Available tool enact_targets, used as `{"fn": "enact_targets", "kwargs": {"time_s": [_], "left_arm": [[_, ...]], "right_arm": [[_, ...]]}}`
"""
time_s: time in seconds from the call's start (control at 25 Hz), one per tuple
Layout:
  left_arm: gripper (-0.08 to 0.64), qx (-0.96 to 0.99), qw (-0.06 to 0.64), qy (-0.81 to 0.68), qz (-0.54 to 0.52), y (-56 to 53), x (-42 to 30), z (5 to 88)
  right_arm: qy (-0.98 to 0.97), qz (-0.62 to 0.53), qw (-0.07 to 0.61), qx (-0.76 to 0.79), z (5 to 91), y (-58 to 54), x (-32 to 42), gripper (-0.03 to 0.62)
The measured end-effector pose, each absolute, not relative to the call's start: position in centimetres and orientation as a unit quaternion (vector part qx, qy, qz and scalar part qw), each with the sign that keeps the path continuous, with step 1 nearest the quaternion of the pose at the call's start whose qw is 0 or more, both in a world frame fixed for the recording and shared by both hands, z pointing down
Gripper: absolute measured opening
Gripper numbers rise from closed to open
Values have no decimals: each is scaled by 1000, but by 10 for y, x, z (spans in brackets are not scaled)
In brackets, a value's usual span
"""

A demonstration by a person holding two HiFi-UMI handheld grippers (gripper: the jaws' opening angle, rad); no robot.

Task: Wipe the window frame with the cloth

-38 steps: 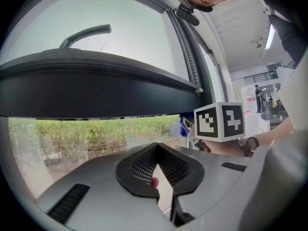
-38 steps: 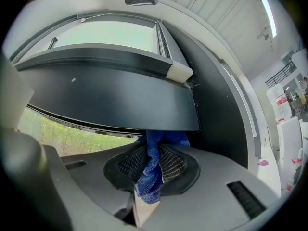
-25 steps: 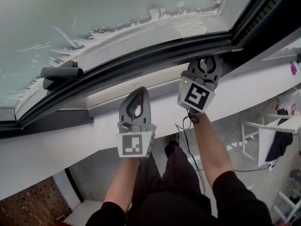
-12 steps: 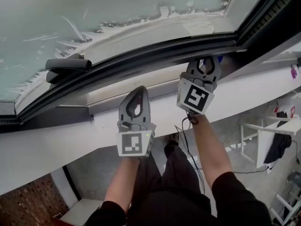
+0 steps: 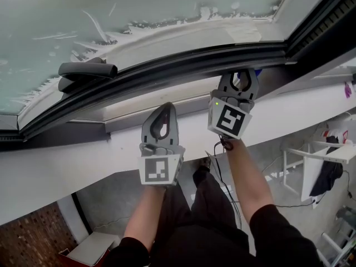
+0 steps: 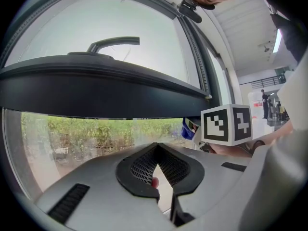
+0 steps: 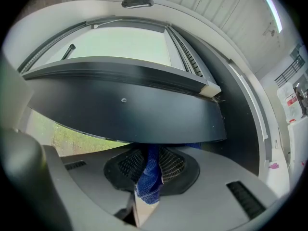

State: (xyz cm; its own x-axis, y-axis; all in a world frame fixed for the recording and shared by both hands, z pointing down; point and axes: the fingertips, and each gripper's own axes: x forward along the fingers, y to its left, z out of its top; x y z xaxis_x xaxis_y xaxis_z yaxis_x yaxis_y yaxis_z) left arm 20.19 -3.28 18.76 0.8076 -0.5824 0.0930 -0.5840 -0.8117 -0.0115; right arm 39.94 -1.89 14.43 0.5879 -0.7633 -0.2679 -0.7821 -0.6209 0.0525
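My right gripper [image 5: 243,74] [image 7: 150,150] is shut on a blue cloth [image 7: 148,177] [image 5: 255,73], and its tips press the cloth up against the lower edge of the dark window frame [image 5: 167,71] [image 7: 125,114]. The cloth bunches between the jaws and hangs toward the camera. My left gripper [image 5: 164,107] [image 6: 156,147] is shut and holds nothing. It hovers over the white sill [image 5: 83,166], just short of the window frame [image 6: 96,90]. The sash is tilted open, with its black handle [image 5: 86,71] [image 6: 113,42] at the left.
The frosted pane [image 5: 139,4] fills the top. The right gripper's marker cube [image 6: 226,124] shows beside the left gripper. A cable [image 5: 219,166] hangs under the right gripper. A white rack [image 5: 317,154] stands on the floor at the lower right, and brick wall [image 5: 33,238] shows at the lower left.
The view has drifted, so the frame and handle sit further right. Against the frame, the right gripper and cloth are slightly further left. The left gripper has stayed put.
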Motion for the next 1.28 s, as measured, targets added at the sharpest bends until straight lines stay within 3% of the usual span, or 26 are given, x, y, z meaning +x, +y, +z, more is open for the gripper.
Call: {"fn": "enact_targets", "kwargs": {"time_s": [1.28], "left_arm": [[5,936,16,-346,58,-59,171,197]], "right_arm": [[492,143,33,-858,145,-44,338,49]]}}
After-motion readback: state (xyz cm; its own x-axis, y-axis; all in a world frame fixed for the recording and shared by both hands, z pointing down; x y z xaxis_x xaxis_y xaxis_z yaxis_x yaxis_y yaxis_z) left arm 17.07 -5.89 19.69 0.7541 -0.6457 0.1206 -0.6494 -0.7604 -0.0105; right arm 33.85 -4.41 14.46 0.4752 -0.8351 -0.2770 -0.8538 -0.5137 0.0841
